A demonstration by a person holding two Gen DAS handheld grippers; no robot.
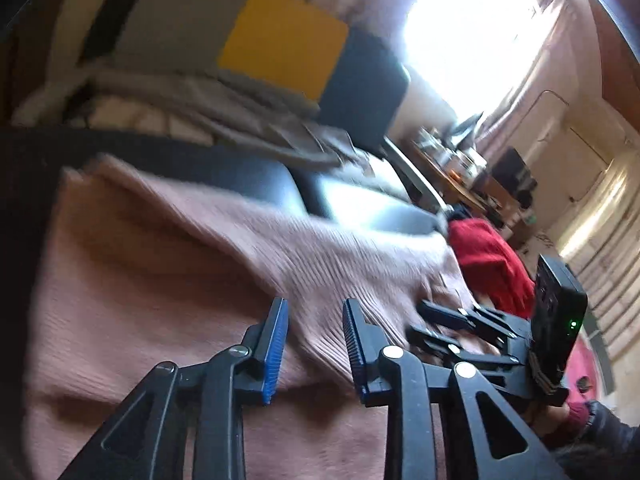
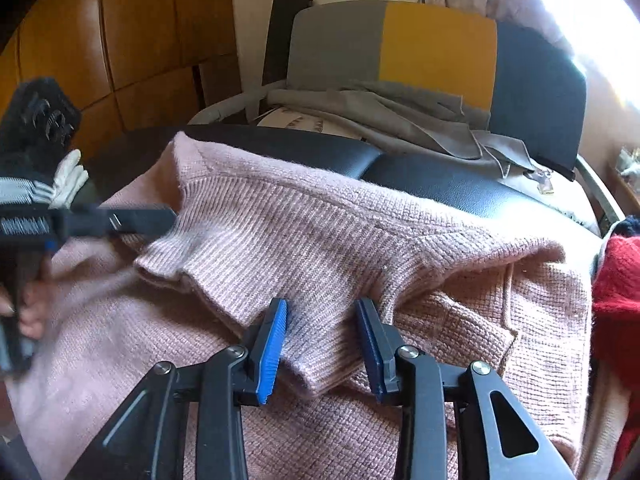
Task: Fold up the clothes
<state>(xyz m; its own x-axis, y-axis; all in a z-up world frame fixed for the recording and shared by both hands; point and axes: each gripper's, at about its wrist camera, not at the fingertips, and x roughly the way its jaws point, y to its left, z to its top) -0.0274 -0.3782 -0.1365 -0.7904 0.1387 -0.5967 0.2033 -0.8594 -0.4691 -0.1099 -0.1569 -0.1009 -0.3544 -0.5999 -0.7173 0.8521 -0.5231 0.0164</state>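
A big pink sweater lies spread on a black seat. Its folded sleeve runs across the middle. Far behind stands a chair with grey, yellow and dark blue parts. A red cloth sits at the right. The right gripper is partly open, with the sleeve's cuff between its pads. The left gripper is partly open above the sweater, holding nothing.
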